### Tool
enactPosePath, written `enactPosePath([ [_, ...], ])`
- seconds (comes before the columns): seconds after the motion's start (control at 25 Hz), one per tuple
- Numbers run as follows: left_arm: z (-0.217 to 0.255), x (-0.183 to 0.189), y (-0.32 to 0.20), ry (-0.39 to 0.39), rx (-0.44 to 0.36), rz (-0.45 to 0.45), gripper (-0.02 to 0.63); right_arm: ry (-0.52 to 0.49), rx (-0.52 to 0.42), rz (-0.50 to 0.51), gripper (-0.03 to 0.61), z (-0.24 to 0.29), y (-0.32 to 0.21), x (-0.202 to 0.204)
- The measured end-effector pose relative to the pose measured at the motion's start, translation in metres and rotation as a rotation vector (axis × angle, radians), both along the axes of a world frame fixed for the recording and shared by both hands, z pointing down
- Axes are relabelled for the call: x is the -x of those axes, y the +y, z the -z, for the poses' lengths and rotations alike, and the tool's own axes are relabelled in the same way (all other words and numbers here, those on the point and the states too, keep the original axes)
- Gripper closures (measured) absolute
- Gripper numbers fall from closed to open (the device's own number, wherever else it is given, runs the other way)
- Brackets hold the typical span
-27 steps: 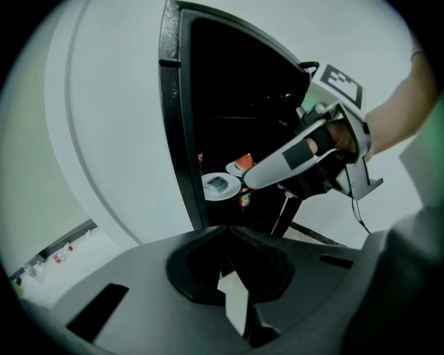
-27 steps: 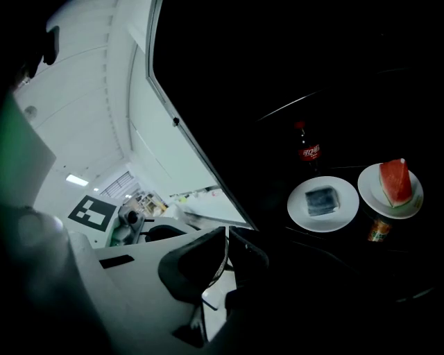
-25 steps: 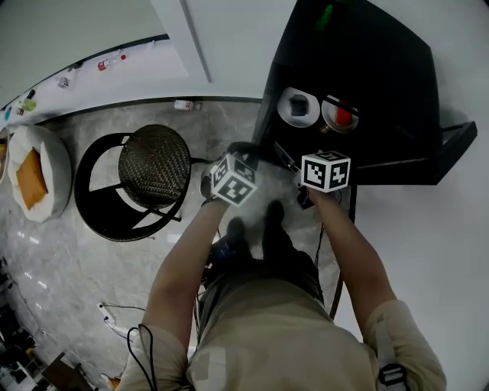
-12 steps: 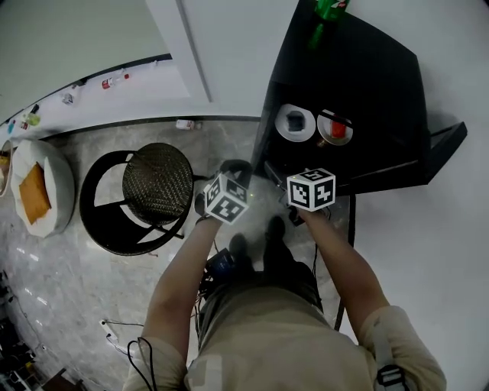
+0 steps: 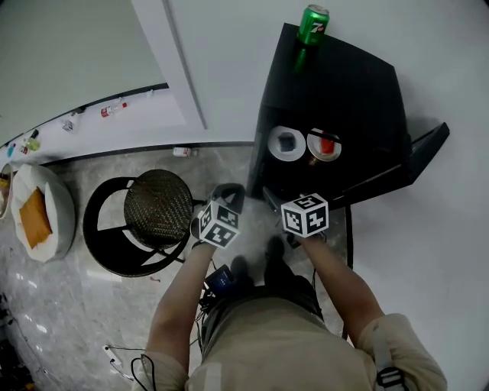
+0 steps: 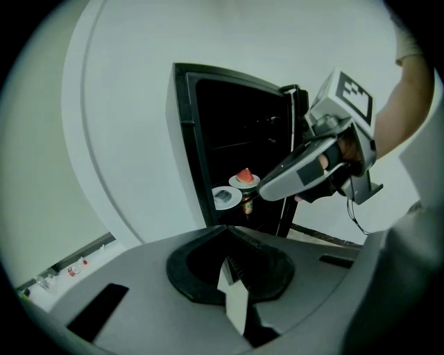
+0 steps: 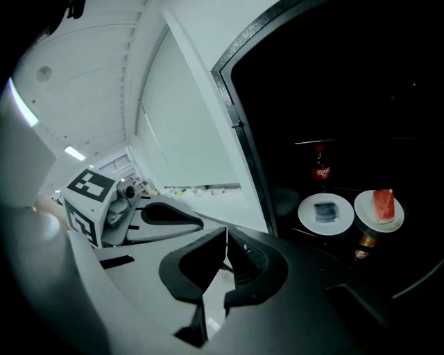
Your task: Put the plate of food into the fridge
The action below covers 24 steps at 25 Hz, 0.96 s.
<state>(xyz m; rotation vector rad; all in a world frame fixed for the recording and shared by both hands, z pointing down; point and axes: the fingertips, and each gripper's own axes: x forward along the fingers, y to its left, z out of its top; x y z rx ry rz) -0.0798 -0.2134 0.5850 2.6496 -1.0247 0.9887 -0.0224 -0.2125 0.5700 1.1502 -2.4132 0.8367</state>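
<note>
A black fridge (image 5: 336, 84) stands open, its door (image 5: 426, 147) swung out to the right. On a shelf inside sit two plates side by side. One is a white plate with a dark piece of food (image 5: 286, 143) (image 7: 326, 213) (image 6: 226, 197). The other plate carries a red watermelon slice (image 5: 325, 147) (image 7: 379, 208) (image 6: 244, 180). My left gripper (image 5: 231, 191) (image 6: 225, 236) is shut and empty, in front of the fridge's left edge. My right gripper (image 5: 268, 195) (image 7: 225, 234) is also shut and empty, a little short of the shelf.
A green can (image 5: 313, 23) stands on the fridge top. A cola bottle (image 7: 319, 166) and a small jar (image 7: 364, 244) are inside. A wicker stool in a black ring (image 5: 157, 205) is at the left, and a white seat with an orange cushion (image 5: 37, 214) lies beyond it.
Both grippers have drawn back from the fridge shelf, toward the person. The head view has tilted up, so the green can on the fridge top now shows.
</note>
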Motion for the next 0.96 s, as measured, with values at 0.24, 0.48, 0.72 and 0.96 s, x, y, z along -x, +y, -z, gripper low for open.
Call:
enactPosePath([
  [0.24,0.026,0.000,0.026,0.036,-0.058,-0.051,0.604,0.010,-0.054,-0.056,0.552,0.023,0.020,-0.003],
  [0.48,0.029,0.005,0.052,0.054,-0.066,-0.089,0.604,0.040,-0.113,-0.086,0.552,0.046,0.054,-0.005],
  [0.72,0.047,-0.002,0.075,0.124,-0.066,-0.080,0.604,0.021,-0.136,-0.091,0.554,0.064,0.090,-0.010],
  [0.96,0.074,-0.026,0.114,0.161,-0.071,-0.102,0.604,-0.063,-0.115,-0.123,0.552,0.084,0.145,-0.034],
])
